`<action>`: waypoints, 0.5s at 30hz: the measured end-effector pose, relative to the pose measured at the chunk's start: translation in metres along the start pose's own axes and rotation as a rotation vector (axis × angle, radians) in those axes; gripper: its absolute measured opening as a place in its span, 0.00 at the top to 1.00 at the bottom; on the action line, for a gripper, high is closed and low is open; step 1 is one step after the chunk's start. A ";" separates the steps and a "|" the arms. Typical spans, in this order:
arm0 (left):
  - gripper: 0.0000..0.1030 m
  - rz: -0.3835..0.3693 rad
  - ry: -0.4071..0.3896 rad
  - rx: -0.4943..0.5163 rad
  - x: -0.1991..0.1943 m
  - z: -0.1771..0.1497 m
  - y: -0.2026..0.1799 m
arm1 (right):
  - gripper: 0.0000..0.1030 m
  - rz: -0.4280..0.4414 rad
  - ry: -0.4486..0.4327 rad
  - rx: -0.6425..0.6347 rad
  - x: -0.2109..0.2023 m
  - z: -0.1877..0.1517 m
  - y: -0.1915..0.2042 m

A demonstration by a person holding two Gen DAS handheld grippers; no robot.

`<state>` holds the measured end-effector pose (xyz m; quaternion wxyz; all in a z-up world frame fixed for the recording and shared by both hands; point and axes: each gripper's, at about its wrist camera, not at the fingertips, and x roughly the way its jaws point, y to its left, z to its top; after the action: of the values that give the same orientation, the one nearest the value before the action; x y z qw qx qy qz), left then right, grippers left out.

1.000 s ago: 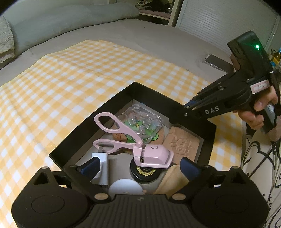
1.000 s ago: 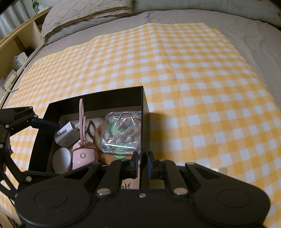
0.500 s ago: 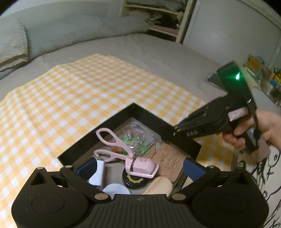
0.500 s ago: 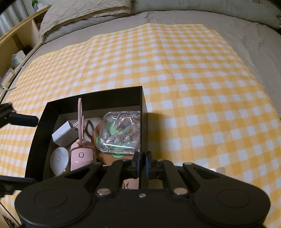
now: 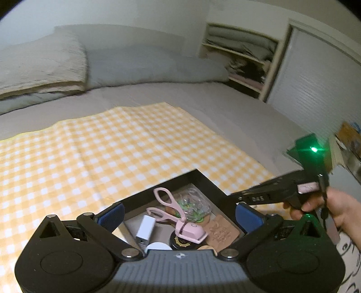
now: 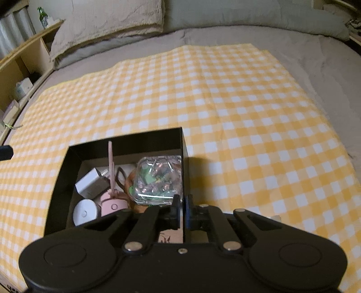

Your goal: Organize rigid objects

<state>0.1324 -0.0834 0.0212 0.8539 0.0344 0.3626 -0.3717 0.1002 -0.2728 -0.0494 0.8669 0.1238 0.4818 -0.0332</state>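
Note:
A black box (image 6: 126, 139) sits on the yellow checked cloth (image 6: 225, 101); it also shows in the left wrist view (image 5: 204, 178). Inside lie a pink eyelash curler (image 5: 178, 216), a clear plastic case (image 6: 158, 178), a white charger (image 6: 90, 184), a white round item (image 6: 84, 213), a brown embossed piece (image 5: 222, 232) and a black round tin (image 5: 180, 242). My left gripper (image 5: 180, 214) is open and empty above the box's near side. My right gripper (image 6: 181, 208) is shut on the box's right wall (image 6: 184, 175).
The cloth lies on a grey bed with pillows (image 6: 108, 20) at the back. A wooden shelf (image 6: 20, 67) stands at the left in the right wrist view. A shelf (image 5: 241, 58) and a white door (image 5: 315, 94) stand beyond the bed.
My left gripper has lifted and pulled back from the box, tilting up so the room shows. My right gripper stays clamped on the box wall.

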 end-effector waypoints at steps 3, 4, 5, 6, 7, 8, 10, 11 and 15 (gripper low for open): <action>0.00 0.028 -0.027 -0.025 -0.014 -0.004 -0.003 | 0.95 0.020 -0.040 0.015 -0.016 -0.003 0.001; 0.00 0.032 -0.036 -0.037 -0.019 -0.007 -0.003 | 0.95 0.042 -0.056 0.026 -0.023 -0.005 0.001; 0.00 0.036 -0.048 -0.052 -0.024 -0.010 -0.005 | 0.95 0.060 -0.076 0.031 -0.031 -0.007 0.003; 0.00 0.042 -0.058 -0.064 -0.029 -0.012 -0.006 | 0.94 0.073 -0.095 0.028 -0.039 -0.009 0.006; 0.00 0.053 -0.067 -0.074 -0.034 -0.014 -0.007 | 0.94 0.085 -0.115 0.023 -0.046 -0.012 0.009; 0.00 0.069 -0.078 -0.082 -0.038 -0.017 -0.009 | 0.93 0.095 -0.135 0.019 -0.054 -0.015 0.013; 0.00 0.117 -0.098 -0.090 -0.048 -0.021 -0.014 | 0.93 0.111 -0.172 0.012 -0.068 -0.022 0.020; 0.00 0.143 -0.110 -0.092 -0.054 -0.025 -0.016 | 0.92 0.114 -0.187 0.009 -0.073 -0.025 0.023; 0.00 0.216 -0.155 -0.120 -0.074 -0.040 -0.023 | 0.88 0.112 -0.261 0.001 -0.098 -0.043 0.035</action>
<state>0.0594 -0.0415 0.0446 0.9149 -0.0067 0.3113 -0.2567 0.0190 -0.2343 0.0177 0.9226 0.1453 0.3572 -0.0007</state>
